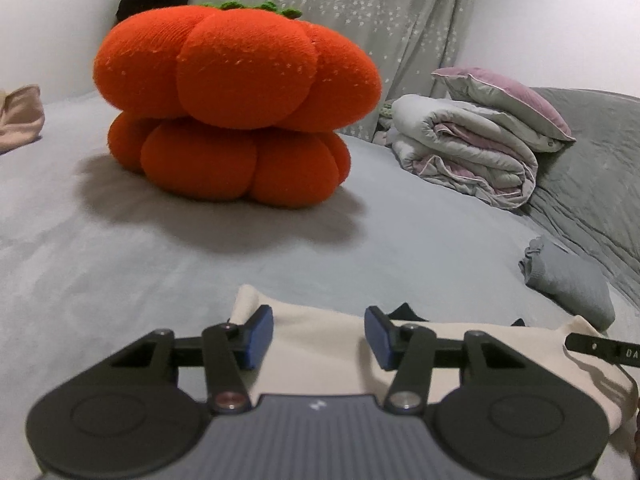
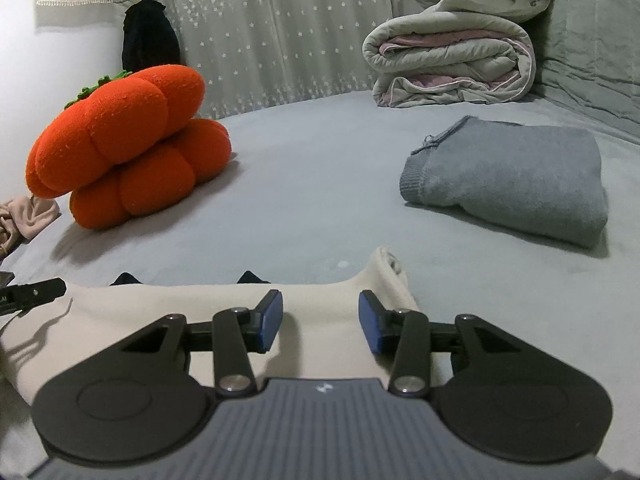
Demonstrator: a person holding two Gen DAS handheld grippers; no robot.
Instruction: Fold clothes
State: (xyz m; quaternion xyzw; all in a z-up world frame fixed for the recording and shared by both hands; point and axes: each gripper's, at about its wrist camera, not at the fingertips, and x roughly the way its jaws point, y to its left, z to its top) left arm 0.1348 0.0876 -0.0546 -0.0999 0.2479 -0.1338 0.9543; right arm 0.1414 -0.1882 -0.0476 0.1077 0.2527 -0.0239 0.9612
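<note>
A cream garment [image 1: 320,344] lies flat on the grey bed, with dark corners poking out at its far edge. My left gripper [image 1: 319,334] hovers over its left part, jaws open, nothing between the blue pads. In the right wrist view the same cream garment [image 2: 160,312] spreads to the left, one corner sticking up at the right. My right gripper [image 2: 320,322] stands open over that right part. A folded grey garment [image 2: 508,180] rests on the bed to the right, also seen as the grey garment [image 1: 568,280] in the left wrist view.
A big orange pumpkin cushion [image 1: 236,104] sits ahead on the bed. A rolled duvet with a pillow [image 2: 452,56] lies at the back right by the starred curtain [image 2: 280,32]. A beige cloth [image 1: 20,120] lies far left. The tip of the other gripper [image 1: 604,350] shows at the right edge.
</note>
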